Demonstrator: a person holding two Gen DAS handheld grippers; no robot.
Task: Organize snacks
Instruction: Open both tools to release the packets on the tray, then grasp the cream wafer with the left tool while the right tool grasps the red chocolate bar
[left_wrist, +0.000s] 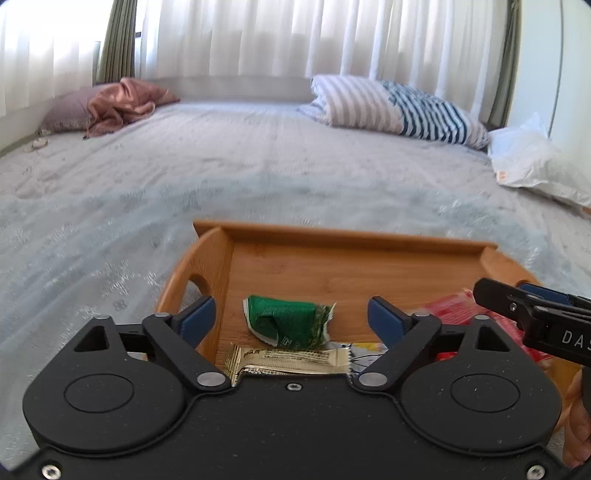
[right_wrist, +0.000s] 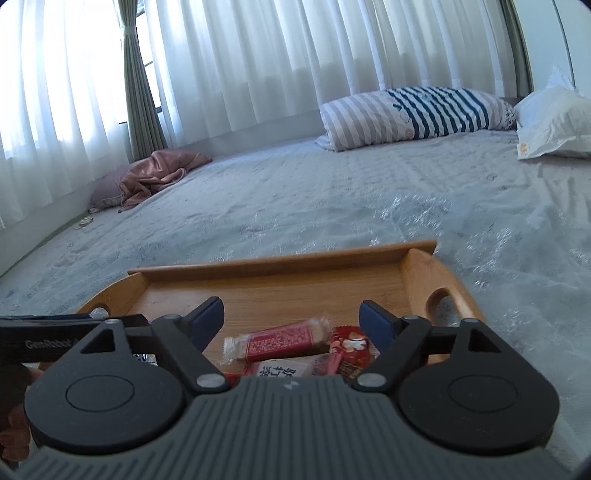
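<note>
I see a big bed (left_wrist: 258, 177) with a pale grey cover in front of me. Far off on the right lies a striped pillow (left_wrist: 399, 107), and just beside it, further right, a white bag (left_wrist: 532, 162). Far on the left a pink cloth (left_wrist: 122, 103) lies crumpled on a purple pillow (left_wrist: 66, 114). White curtains (left_wrist: 295, 37) hang behind the bed.

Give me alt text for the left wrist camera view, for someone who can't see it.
The left gripper, jaws open, hovers over a wooden tray on a grey bed, with a crumpled green snack wrapper lying between its fingers and a gold snack bar nearer the camera. The right gripper reaches in from the right above red packets.
</note>
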